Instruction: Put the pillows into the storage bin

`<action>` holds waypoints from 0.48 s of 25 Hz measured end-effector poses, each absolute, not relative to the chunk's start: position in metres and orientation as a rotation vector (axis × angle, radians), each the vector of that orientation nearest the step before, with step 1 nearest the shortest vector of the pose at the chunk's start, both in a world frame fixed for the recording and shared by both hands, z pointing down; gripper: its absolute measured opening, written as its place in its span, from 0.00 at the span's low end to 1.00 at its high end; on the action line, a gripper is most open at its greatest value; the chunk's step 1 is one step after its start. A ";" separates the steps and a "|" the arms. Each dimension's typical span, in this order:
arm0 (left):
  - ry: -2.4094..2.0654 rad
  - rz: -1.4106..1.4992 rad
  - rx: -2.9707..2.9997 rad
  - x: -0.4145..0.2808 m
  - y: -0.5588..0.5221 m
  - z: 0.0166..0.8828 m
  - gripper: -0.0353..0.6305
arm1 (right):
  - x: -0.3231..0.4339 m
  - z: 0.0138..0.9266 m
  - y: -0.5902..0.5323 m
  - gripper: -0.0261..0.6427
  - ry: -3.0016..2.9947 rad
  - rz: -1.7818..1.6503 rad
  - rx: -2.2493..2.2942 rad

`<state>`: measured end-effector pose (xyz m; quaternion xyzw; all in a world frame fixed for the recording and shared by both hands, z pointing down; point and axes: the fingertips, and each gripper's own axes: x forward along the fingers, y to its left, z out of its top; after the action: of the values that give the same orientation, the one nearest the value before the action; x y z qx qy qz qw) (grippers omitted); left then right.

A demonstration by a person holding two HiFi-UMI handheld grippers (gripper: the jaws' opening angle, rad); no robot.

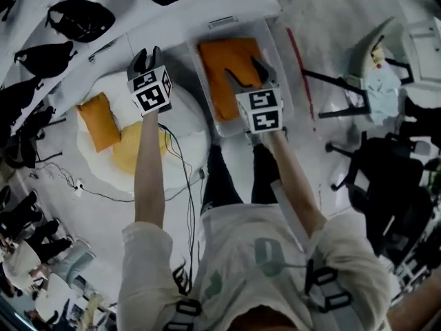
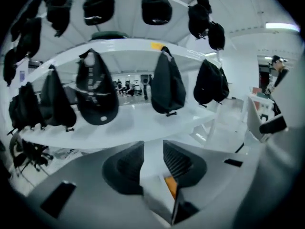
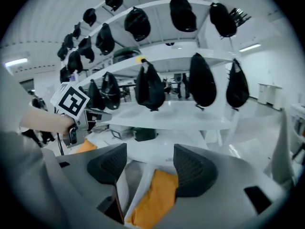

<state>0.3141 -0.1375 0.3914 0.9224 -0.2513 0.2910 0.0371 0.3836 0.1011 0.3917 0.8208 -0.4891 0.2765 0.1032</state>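
Observation:
A clear storage bin [image 1: 278, 61] stands on the floor ahead of me with an orange pillow [image 1: 227, 71] lying inside it. To its left a white round cushion [image 1: 189, 126] carries a second orange pillow [image 1: 98, 121] and a yellow pillow [image 1: 129, 150]. My left gripper [image 1: 147, 57] hangs in the air above that cushion, jaws apart and empty [image 2: 152, 161]. My right gripper [image 1: 247, 73] hovers over the bin, also open with nothing between its fingers [image 3: 150, 163]. In the right gripper view the binned orange pillow [image 3: 155, 199] shows below the jaws.
White shelves [image 2: 143, 123] hung with black bags [image 2: 167, 87] and caps run along the far side. A black cable [image 1: 182, 185] trails over the floor by my legs. Black chairs [image 1: 386, 178] and a white stand [image 1: 375, 54] crowd the right. People stand at the lower left.

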 end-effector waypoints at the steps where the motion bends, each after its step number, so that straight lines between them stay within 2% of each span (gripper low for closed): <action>1: -0.873 0.850 2.780 0.286 -0.150 0.384 0.24 | 0.373 0.383 0.075 0.50 -1.549 0.787 2.352; 8: -1.403 0.664 2.436 0.071 -0.207 0.380 0.24 | 0.246 0.354 -0.068 0.50 -2.026 0.532 1.882; 12: -1.595 0.616 2.269 -0.046 -0.235 0.399 0.31 | 0.159 0.361 -0.148 0.50 -2.147 0.403 1.668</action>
<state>-0.0463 -0.2353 0.3989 0.7897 -0.5552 0.2143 0.1495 0.1591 -0.1481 0.3606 0.5950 -0.7662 0.1439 0.1952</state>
